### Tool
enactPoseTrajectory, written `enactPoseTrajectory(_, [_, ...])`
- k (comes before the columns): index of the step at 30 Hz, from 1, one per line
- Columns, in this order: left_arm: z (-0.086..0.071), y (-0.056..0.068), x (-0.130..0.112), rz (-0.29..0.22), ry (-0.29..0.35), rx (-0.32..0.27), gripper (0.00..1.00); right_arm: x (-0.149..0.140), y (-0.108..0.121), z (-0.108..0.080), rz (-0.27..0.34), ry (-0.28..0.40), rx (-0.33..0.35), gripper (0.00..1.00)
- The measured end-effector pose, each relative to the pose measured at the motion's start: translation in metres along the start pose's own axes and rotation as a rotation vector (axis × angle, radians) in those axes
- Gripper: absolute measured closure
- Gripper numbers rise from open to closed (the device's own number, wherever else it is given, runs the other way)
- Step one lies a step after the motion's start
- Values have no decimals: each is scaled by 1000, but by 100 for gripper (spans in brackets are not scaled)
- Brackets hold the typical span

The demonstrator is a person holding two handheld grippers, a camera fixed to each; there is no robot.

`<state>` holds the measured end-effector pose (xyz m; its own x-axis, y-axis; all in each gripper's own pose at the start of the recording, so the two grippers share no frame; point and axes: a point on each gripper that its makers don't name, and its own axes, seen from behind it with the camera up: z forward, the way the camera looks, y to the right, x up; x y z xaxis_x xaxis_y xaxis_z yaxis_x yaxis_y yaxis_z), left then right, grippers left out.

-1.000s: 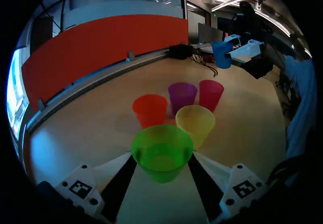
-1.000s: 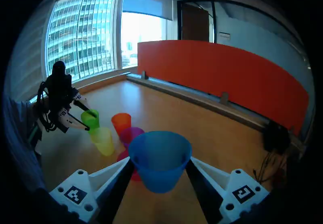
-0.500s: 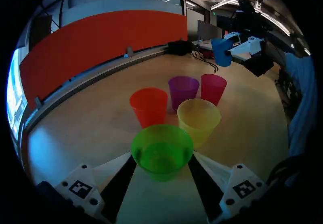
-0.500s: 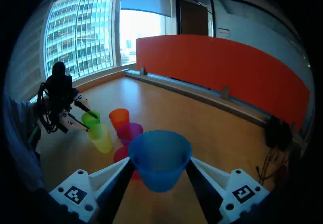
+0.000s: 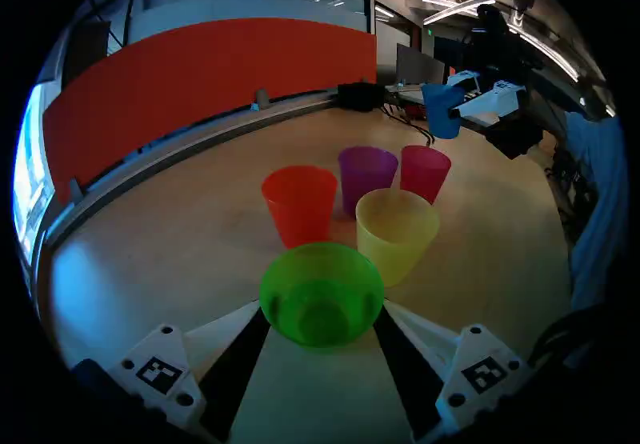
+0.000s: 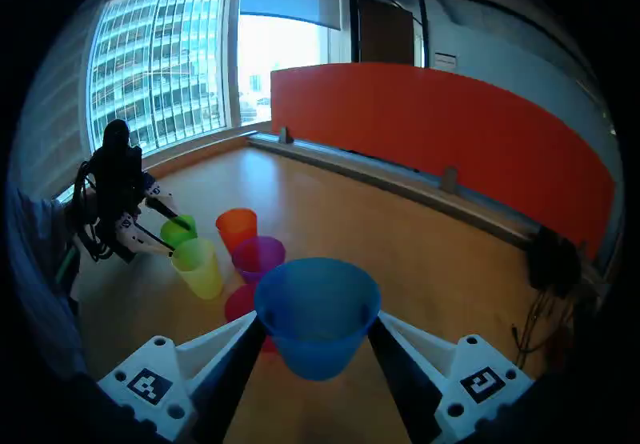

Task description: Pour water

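Orange partition (image 6: 448,124), sunlit windows (image 6: 152,84)

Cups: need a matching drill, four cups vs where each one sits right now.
Things:
1. green cup
2. blue cup
3. yellow cup
4. pink cup

Places:
A. gripped by the right gripper
B. standing on the table, beside the purple cup
C. gripped by the left gripper
D. standing on the table, beside the orange cup, just beyond the green cup

Pairs: 1-C, 2-A, 3-D, 4-B
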<state>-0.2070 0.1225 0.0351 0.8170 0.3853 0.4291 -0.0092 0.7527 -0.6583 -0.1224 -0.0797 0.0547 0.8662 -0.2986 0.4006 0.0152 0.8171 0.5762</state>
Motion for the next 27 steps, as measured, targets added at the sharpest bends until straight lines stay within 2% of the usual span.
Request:
enactPoseTrajectory(5, [-2,1,2,-15,-5,-16,4,-2,0,2,-1,-3,-2,12])
enactPoseTrajectory(18, [-14,6,-10,-20,-20,-14,3,-34,7,16,6,-48,-35,12])
enactPoseTrajectory(27, [-30,8,-15,-40,4,7,3,-66,13,27,17,-93,-58,12])
